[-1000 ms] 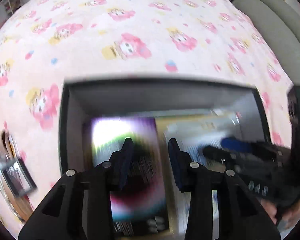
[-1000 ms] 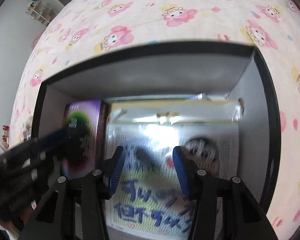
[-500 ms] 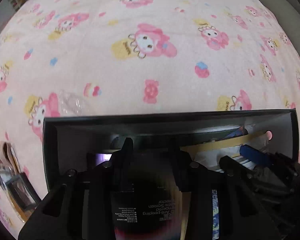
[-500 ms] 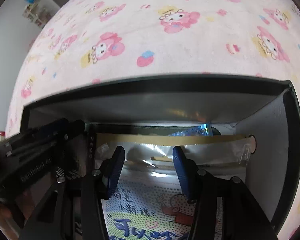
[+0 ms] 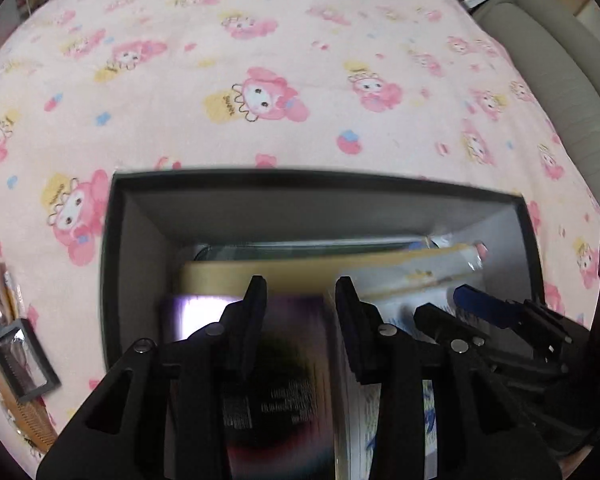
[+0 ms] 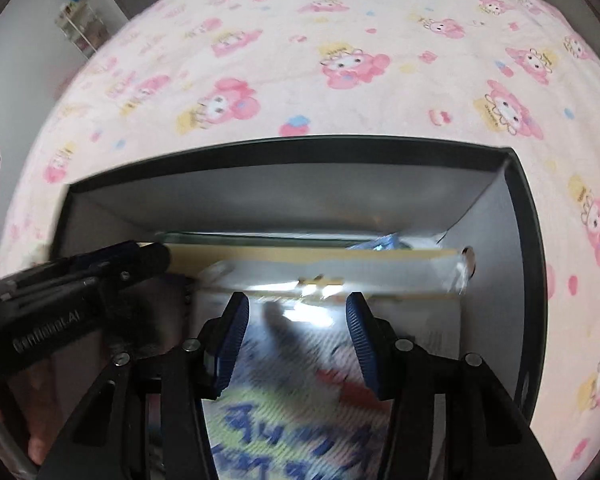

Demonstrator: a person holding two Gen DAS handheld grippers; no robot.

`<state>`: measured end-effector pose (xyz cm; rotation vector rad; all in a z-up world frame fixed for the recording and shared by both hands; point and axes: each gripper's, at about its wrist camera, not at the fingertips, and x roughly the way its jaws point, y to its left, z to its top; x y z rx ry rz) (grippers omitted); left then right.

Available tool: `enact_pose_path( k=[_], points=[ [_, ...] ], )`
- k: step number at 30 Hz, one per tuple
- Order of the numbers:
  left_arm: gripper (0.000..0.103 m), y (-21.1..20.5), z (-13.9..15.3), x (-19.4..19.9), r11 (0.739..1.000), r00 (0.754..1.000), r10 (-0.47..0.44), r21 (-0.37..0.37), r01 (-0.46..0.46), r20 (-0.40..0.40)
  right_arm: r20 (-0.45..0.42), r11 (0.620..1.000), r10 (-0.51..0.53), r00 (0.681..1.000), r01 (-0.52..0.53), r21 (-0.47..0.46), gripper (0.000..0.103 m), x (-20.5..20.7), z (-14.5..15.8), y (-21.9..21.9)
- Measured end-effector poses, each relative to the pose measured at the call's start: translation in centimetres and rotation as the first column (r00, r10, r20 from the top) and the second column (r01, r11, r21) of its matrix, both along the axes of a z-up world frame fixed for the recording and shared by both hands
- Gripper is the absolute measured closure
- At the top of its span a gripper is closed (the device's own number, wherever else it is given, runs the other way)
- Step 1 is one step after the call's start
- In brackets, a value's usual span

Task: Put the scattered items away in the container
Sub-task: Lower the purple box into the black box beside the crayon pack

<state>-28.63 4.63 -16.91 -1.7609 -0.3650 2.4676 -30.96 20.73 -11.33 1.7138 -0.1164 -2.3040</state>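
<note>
A dark container (image 5: 300, 174) with grey inner walls sits on a pink cartoon-print blanket. Inside lie a purple box (image 5: 292, 380) on the left and a shiny cartoon-print packet (image 6: 292, 400) on the right. A green item (image 5: 300, 246) and a blue wrapper (image 6: 380, 242) lie against the far wall. My left gripper (image 5: 300, 296) hangs open above the purple box, with nothing between its black fingers. My right gripper (image 6: 296, 320) hangs open over the packet, its blue pads clear of it. Each gripper shows in the other's view, the right one (image 5: 480, 312) and the left one (image 6: 100, 276).
A small black-framed item (image 5: 24, 356) and a packaged wooden comb (image 5: 32, 420) lie on the blanket left of the container. A grey sofa (image 5: 560, 80) borders the blanket on the far right. A wire shelf (image 6: 80, 24) stands by the wall beyond the blanket.
Half a second ago both grippers sat lower and closer over the container's contents. They are now back about where they were a second ago. Their openings look unchanged.
</note>
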Motion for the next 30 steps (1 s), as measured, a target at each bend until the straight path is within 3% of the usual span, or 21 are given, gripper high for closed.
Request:
enact_pose_path(
  k=[5, 10, 19, 21, 23, 30],
  points=[
    [0.064, 0.4, -1.5, 2.5, 0.993, 0.993, -0.033, 0.117, 0.019, 0.113, 0.047, 1.0, -0.008, 0.999, 0.007, 0.027, 0.056, 2.9, 0.5, -0.1],
    [0.064, 1.5, -1.6, 4.7, 0.993, 0.99, -0.074, 0.101, 0.062, 0.124, 0.104, 0.999, -0.012, 0.995, 0.008, 0.035, 0.055, 5.3, -1.2, 0.4],
    [0.064, 2.9, -2.1, 6.4, 0.963, 0.971, -0.18, 0.231, 0.14, 0.158, 0.087, 0.997, -0.047, 0.995, 0.043, 0.057, 0.054, 6.7, -1.4, 1.3],
    [0.066, 2.9, -2.5, 6.5, 0.967, 0.971, -0.166, 0.223, 0.125, 0.174, 0.088, 0.997, -0.054, 0.995, 0.05, 0.055, 0.054, 6.8, -1.5, 1.6],
    [0.076, 3.0, -2.5, 6.6, 0.975, 0.973, -0.151, 0.187, 0.117, 0.176, 0.089, 0.997, -0.056, 0.994, 0.052, 0.049, 0.054, 7.0, -1.4, 1.8],
    [0.074, 3.7, -2.8, 6.2, 0.981, 0.973, -0.117, 0.176, 0.083, 0.197, 0.092, 0.997, -0.076, 0.993, 0.073, 0.033, 0.053, 8.0, -1.3, 2.6]
  ],
)
